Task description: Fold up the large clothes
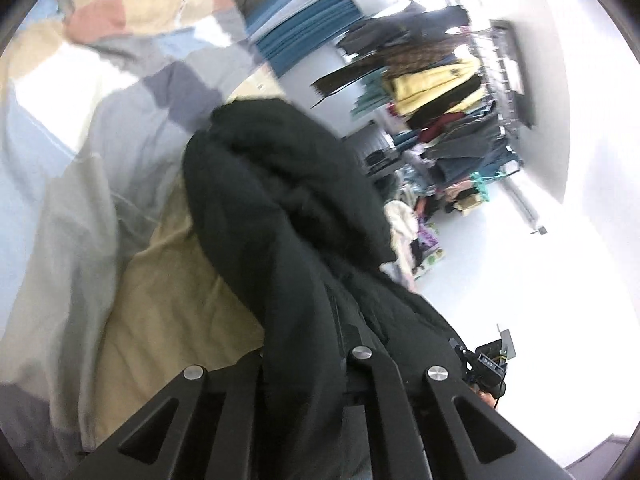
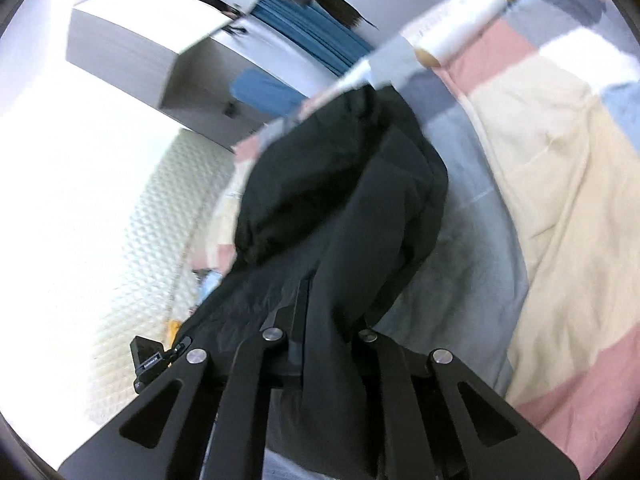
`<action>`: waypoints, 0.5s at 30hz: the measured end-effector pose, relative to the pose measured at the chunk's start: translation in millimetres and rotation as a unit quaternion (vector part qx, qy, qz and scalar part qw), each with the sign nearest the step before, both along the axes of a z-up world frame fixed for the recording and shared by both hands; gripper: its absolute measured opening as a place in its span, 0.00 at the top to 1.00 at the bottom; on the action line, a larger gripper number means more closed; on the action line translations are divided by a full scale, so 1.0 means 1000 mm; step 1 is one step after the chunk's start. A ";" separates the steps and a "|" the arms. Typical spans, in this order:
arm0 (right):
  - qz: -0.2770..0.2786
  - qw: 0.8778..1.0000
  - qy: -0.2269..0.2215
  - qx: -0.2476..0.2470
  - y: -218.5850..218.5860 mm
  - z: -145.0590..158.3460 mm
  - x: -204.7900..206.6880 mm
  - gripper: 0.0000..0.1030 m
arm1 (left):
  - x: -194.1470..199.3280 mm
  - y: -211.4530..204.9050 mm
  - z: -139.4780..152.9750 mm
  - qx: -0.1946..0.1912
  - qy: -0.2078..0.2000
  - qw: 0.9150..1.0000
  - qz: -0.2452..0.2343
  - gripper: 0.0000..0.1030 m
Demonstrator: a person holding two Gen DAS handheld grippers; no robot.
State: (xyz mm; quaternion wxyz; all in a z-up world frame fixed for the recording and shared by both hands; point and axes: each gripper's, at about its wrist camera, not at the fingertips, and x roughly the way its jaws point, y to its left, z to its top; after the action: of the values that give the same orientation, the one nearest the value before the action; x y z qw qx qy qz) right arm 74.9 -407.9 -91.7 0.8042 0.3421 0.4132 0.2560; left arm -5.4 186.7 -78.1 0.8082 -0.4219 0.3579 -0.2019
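A large black garment [image 1: 288, 216] hangs bunched between the fingers of my left gripper [image 1: 316, 344], which is shut on it; its fingertips are buried in the cloth. In the right wrist view the same black garment [image 2: 340, 200] drapes forward from my right gripper [image 2: 320, 320], which is shut on it too. The garment is lifted above a bed with a patchwork cover of pink, cream, grey and blue squares [image 2: 540, 152], which also shows in the left wrist view [image 1: 100, 128].
A clothes rack [image 1: 448, 96] with many hung garments stands across the room, with a pile of clothes [image 1: 416, 232] on the white floor. A white roll [image 2: 460, 36] lies on the bed. A white cabinet [image 2: 152, 52] and blue curtain [image 2: 316, 40] stand beyond.
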 end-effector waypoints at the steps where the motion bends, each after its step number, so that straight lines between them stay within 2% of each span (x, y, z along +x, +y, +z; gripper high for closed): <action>1: 0.001 1.000 -0.008 0.004 -0.004 0.006 -0.006 0.93 | -0.010 0.004 0.009 -0.010 -0.010 1.000 -0.001 0.95; 6: 0.003 0.999 -0.048 0.022 -0.020 0.041 -0.044 0.93 | -0.047 0.013 0.046 -0.014 -0.045 0.999 0.002 0.95; 10: 0.003 0.998 -0.054 0.044 -0.025 0.058 -0.079 0.93 | -0.081 0.017 0.075 0.005 -0.059 0.998 0.008 0.95; 15: 0.009 0.997 -0.068 0.039 -0.029 0.079 -0.123 0.92 | -0.117 0.021 0.105 0.019 -0.071 0.997 0.008 0.95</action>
State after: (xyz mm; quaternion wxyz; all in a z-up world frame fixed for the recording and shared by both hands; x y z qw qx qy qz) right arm -48.5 -436.7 -12.8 0.8140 0.3513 0.3500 0.3024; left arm -122.2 207.7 26.8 0.8411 -0.3941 0.3000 -0.2176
